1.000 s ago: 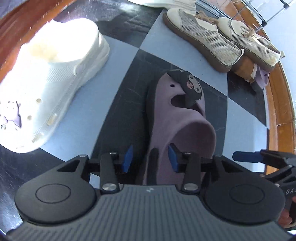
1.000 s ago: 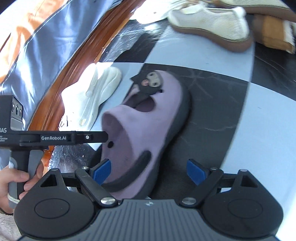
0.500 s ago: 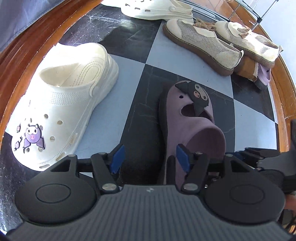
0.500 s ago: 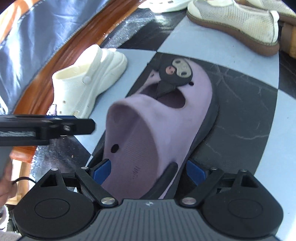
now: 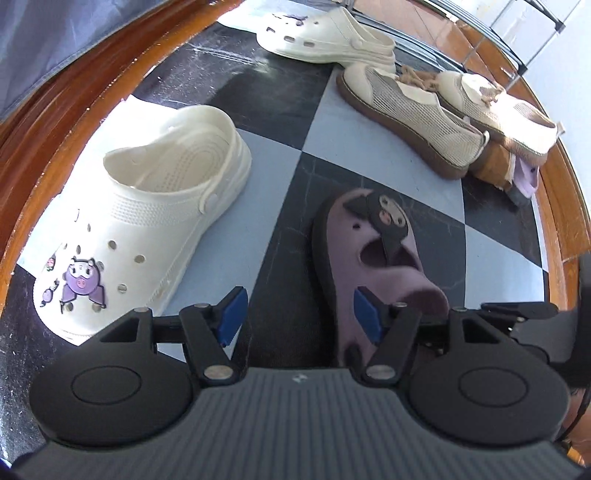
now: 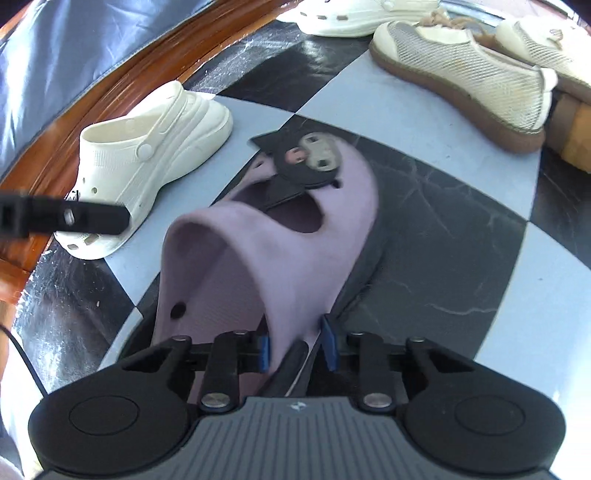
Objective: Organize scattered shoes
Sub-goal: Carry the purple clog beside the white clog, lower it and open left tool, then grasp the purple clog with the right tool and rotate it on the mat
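A purple clog (image 6: 280,236) with a dark cartoon charm lies on the checkered floor; it also shows in the left wrist view (image 5: 373,258). My right gripper (image 6: 297,349) is shut on the right rim of the clog's heel opening. My left gripper (image 5: 297,314) is open and empty, just left of the purple clog's heel. A white clog (image 5: 147,221) with purple charms lies to the left of it, also seen in the right wrist view (image 6: 147,155).
A second white clog (image 5: 325,33) lies at the back. Two cream mesh sneakers (image 5: 410,114) (image 5: 498,107) lie at the back right, beside a brown slipper (image 5: 491,166) and a second purple shoe (image 5: 526,177). A wooden border (image 5: 74,107) rims the floor.
My right gripper closed from wide open onto the purple clog's heel rim. My left gripper opened wider and pulled back and left, off the clog.
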